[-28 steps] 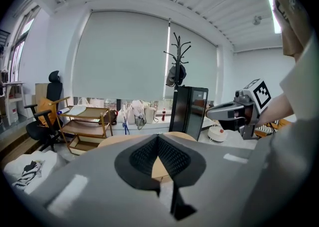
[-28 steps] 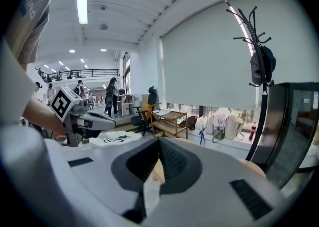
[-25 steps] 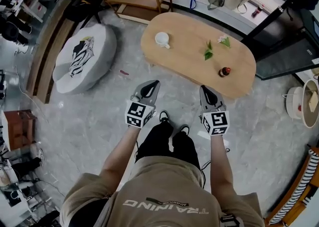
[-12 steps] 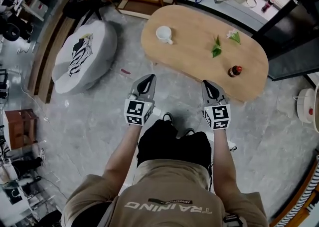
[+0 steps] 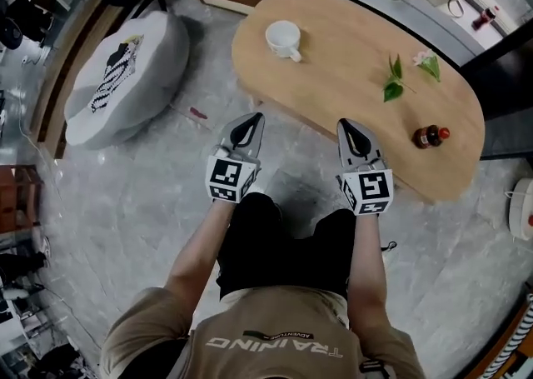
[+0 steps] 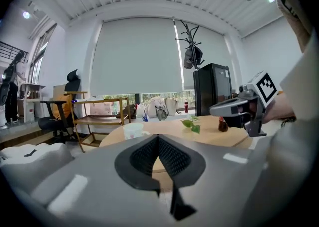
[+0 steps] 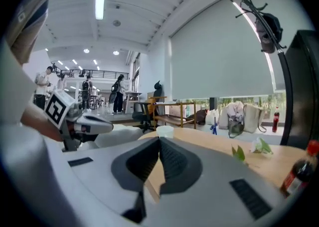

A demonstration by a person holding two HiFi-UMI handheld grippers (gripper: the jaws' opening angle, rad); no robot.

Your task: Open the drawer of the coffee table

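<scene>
The left gripper (image 5: 251,120) and right gripper (image 5: 347,125) have sunk to about the level of the near long edge of the counter (image 5: 333,44), fingers (image 6: 144,158) pressed together, empty. The drawer shows in no view (presumably beneath that edge), so the approach looks nearly done, but the fingers must part before any pull.

The person has sunk lower, and the knees now bend forward beneath the arms. In the head view the worktop (image 5: 341,44) looks larger and closer than 1 second ago. The left hand-held gripper (image 5: 249,124) and right hand-held gripper (image 5: 351,129), earlier well short of its near edge, now have their tips just beside that edge.
</scene>
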